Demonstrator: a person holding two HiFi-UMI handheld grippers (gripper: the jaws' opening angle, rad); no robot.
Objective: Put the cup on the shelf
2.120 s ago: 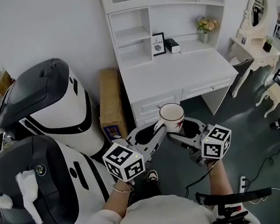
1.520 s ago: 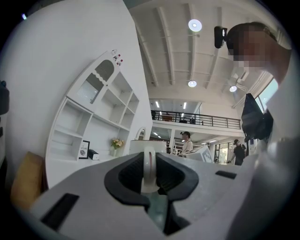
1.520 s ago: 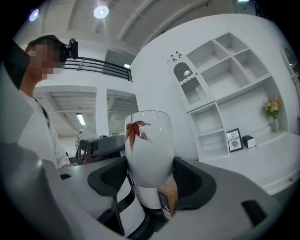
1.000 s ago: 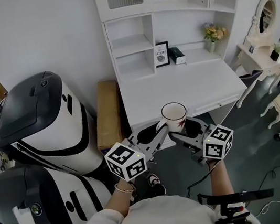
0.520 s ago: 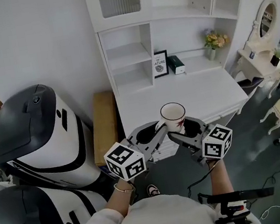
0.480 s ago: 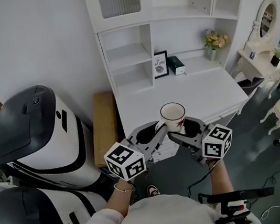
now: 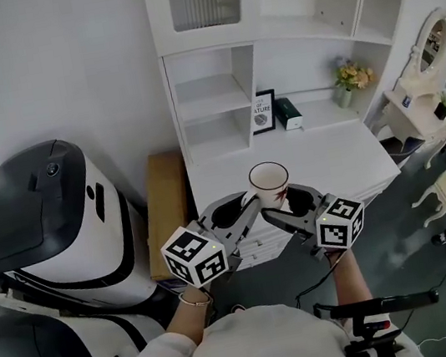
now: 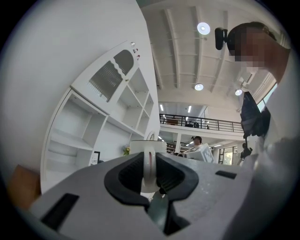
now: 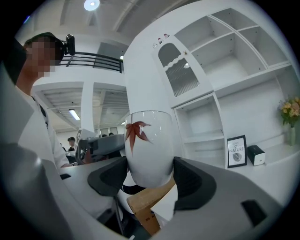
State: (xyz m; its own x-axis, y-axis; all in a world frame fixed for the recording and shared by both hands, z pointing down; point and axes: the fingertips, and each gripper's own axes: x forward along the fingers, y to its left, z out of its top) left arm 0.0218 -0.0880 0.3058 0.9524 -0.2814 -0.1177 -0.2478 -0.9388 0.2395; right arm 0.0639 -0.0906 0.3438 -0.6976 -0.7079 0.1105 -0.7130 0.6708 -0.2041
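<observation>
Cup [image 7: 269,179] is being held upright in mid-air over the near edge of the white worktop [image 7: 333,151], facing the shelves it is meant for.

The tall white shelf unit [image 7: 211,99] is rising from the back of that worktop, its open compartments bare at the left, so there looks to be room there. Two bulky white-and-black machines [image 7: 52,219] are filling the floor to the left, with a cardboard box [image 7: 165,200] wedged between them and the furniture. A framed print [image 7: 263,112] and a small vase of flowers [image 7: 352,75] are sitting at the back of the worktop.

The person is gripping the cup from both sides. The right gripper [image 7: 279,210] is hugging the rounded body, its fingers [image 9: 197,180] closed wide around the cup [image 9: 149,145] below the red leaf mark; this is probably bearing the weight. The left gripper [image 7: 249,207] is pinching the thin handle [image 8: 149,164], its fingers [image 8: 126,173] drawn in narrowly on it, which likely stops the cup twisting and tipping.
</observation>
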